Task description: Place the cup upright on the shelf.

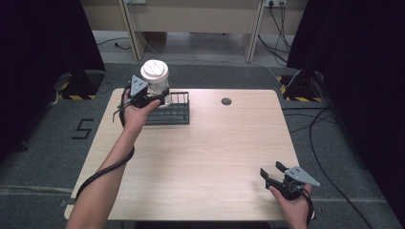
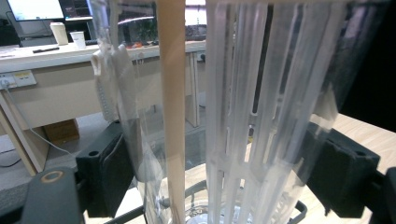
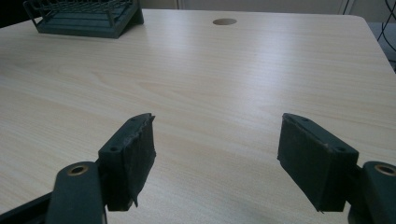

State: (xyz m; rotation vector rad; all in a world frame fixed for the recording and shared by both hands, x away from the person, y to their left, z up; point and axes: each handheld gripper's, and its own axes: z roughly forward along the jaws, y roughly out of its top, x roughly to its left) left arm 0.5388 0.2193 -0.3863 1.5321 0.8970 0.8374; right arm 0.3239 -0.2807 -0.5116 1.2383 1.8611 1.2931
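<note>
Clear plastic container with a white ridged lid, upright, at the far left of the surface, raised over the left end of a dark wire rack; whether its base touches the rack cannot be told. Left gripper has its jaws closed on the container's lower body, the left hand just nearer. The high view gives the lid, the outline and the position relative to the rack. The left gripper view gives the wall close up: transparent, with vertical ribs and slots, a pale straight vertical strip inside or behind it, and the two black pads pressed to either side of the container; a dark rack wire shows at the bottom edge, and a pale bench with cups stands beyond the surface. Right gripper sits at the near right, well apart from the container, jaws spread wide and holding nothing, right hand behind it. The right gripper view shows its own two pads open over bare wood grain, with the rack at the far left and a round hole in the surface at the far edge; that hole appears in the high view just right of the rack.
</note>
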